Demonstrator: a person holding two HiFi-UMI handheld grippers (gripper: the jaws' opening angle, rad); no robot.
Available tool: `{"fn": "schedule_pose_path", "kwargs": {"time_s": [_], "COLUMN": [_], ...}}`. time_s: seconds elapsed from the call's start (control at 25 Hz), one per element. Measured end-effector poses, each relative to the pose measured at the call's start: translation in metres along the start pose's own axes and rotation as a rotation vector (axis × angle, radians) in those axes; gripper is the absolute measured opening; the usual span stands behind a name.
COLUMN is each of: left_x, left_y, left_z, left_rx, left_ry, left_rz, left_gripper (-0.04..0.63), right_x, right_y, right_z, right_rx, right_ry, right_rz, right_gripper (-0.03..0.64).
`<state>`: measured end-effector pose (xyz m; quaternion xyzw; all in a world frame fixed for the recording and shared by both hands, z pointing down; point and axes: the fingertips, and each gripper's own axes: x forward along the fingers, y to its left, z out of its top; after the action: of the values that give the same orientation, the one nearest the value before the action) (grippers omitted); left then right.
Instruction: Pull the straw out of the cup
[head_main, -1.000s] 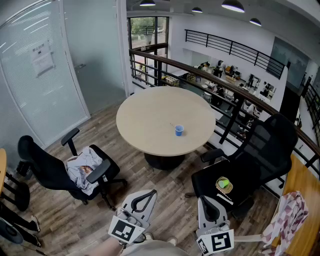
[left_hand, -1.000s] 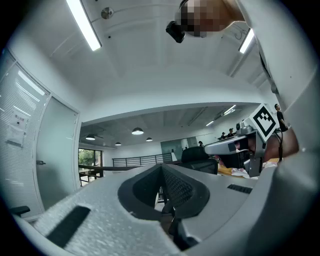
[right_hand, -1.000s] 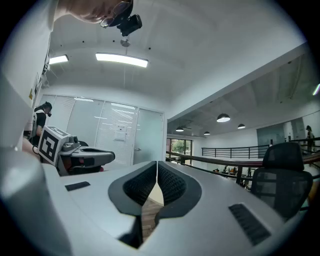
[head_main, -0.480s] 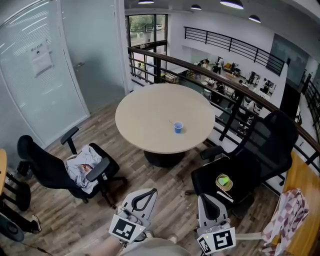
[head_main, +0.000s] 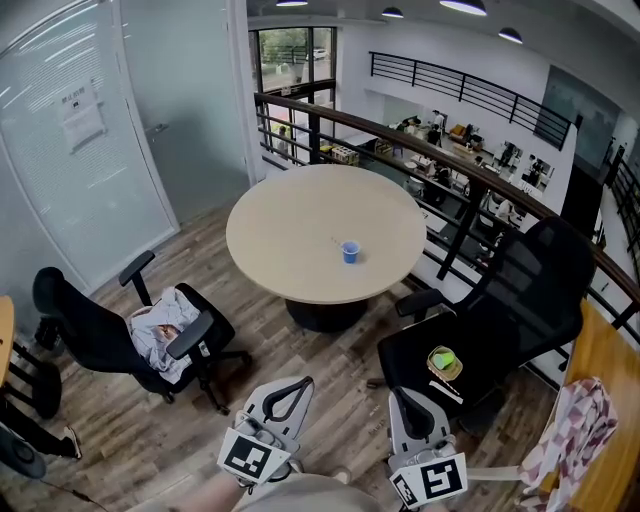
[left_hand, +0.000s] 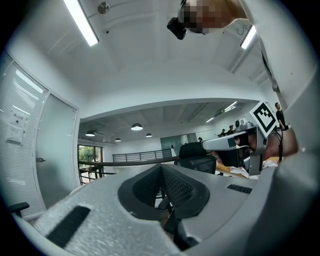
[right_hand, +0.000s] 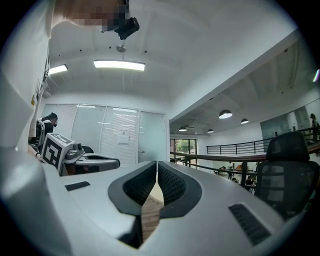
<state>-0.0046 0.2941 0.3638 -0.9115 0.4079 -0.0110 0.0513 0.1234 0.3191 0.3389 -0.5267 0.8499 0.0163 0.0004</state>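
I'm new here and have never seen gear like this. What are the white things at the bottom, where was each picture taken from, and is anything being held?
There is no robot: a person holds a two-jaw tool in each hand. The wide picture comes from a camera on the person's head, looking down. In it the left gripper and the right gripper show at the bottom edge, each with a marker cube. The other two pictures come from cameras riding on the grippers and looking along their jaws. Both pairs of jaws are closed with nothing between them. Well ahead stands a round table bearing a blue cup with a thin straw sticking out.
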Motion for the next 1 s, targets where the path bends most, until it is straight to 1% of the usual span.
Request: {"fn": "schedule_pose_path", "kwargs": {"time_s": [0.32,0.4,0.48,0.56,0.64,0.8,1.0], "left_x": [0.012,0.014,0.016,0.02,0.024,0.035,0.058], "left_y": [-0.031,-0.039,-0.048,-0.056,-0.061,-0.067,-0.06], "left_z": [-0.011,-0.012,-0.014,-0.016,-0.017,-0.02,-0.034], "left_rx": [-0.013,-0.018,-0.022,-0.011,0.004,-0.018,-0.011], "left_ry": [0.025,0.028,0.031,0.033,0.03,0.043,0.036], "left_rz": [0.025,0.025,0.018,0.008,-0.003,-0.009,-0.028], "left_gripper": [0.014,0.014,0.014,0.014,0.014,0.014,0.014], "right_x": [-0.024,-0.03,-0.034,-0.037,-0.039,-0.039,-0.021], "right_y": [-0.015,-0.017,-0.018,-0.021,-0.024,-0.033,-0.051], "right_z": [-0.009,-0.011,-0.014,-0.018,-0.021,-0.028,-0.04], "right_rx": [0.008,0.03,0.076,0.102,0.111,0.109,0.112], "right_ry": [-0.013,-0.016,-0.014,-0.013,-0.007,0.008,0.034], "right_rz": [0.039,0.061,0.091,0.106,0.106,0.105,0.084], "right_gripper": [0.026,0.026,0.026,0.026,0.026,0.026,0.026]}}
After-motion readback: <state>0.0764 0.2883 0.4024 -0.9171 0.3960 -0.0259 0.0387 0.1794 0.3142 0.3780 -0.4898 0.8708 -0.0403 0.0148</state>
